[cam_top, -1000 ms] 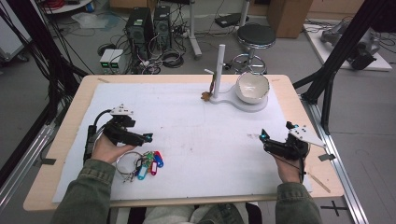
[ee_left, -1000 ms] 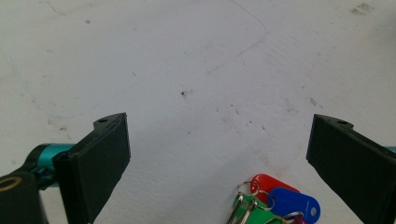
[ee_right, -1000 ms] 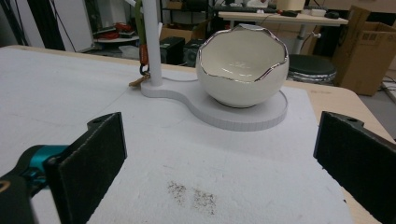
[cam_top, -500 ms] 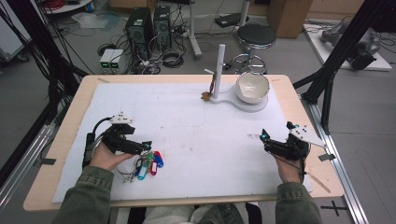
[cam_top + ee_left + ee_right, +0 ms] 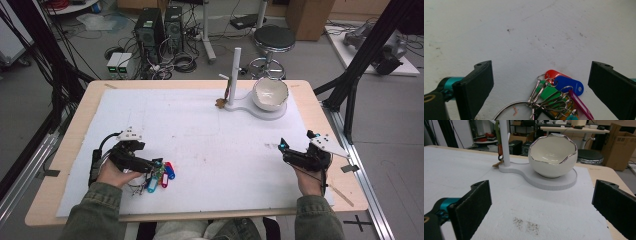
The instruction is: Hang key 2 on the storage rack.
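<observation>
No legible text, label, brand, number or sign was found. The coloured key tags (image 5: 564, 93), lying between the left gripper's (image 5: 541, 87) jaws, bore no readable writing. The cardboard box (image 5: 618, 147) behind the bowl (image 5: 552, 155) showed no readable print.

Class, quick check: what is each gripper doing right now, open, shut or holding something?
Left gripper: open, jaws wide on either side of the bunch of key tags, holding nothing.
Right gripper: open, holding nothing, pointed at the white bowl.
</observation>
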A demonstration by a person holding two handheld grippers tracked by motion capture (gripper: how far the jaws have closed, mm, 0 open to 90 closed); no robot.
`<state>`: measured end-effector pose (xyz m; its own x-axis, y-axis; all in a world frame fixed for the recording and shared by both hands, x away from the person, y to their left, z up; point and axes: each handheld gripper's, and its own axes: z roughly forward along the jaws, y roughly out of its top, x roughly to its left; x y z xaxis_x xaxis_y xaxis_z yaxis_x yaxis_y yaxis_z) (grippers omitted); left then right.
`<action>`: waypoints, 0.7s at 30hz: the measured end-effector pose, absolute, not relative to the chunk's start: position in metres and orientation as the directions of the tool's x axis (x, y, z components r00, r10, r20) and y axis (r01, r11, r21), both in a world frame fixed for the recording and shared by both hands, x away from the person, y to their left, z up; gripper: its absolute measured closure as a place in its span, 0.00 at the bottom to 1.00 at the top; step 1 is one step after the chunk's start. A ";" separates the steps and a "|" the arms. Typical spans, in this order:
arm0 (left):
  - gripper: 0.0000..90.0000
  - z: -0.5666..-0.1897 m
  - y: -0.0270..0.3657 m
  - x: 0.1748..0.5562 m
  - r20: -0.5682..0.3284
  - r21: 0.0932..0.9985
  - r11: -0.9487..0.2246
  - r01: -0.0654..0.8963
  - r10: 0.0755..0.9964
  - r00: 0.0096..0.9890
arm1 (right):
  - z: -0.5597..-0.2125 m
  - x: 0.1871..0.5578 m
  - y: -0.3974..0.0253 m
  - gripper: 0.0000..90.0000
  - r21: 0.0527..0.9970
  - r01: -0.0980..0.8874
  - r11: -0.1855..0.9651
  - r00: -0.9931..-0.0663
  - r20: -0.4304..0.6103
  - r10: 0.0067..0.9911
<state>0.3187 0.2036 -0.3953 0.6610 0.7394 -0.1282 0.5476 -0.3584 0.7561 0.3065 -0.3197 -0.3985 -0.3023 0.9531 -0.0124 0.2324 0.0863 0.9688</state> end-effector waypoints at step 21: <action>0.14 -0.414 0.191 0.307 -0.117 0.694 -0.460 0.554 0.687 0.717 | -0.398 0.310 -0.320 0.02 0.970 0.232 0.073 -0.294 -0.002 0.956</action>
<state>0.3069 0.1914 -0.4136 0.7170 0.6873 -0.1167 0.5541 -0.4603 0.6936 0.3097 -0.3202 -0.3985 -0.2935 0.9560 -0.0015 0.2323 0.0729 0.9699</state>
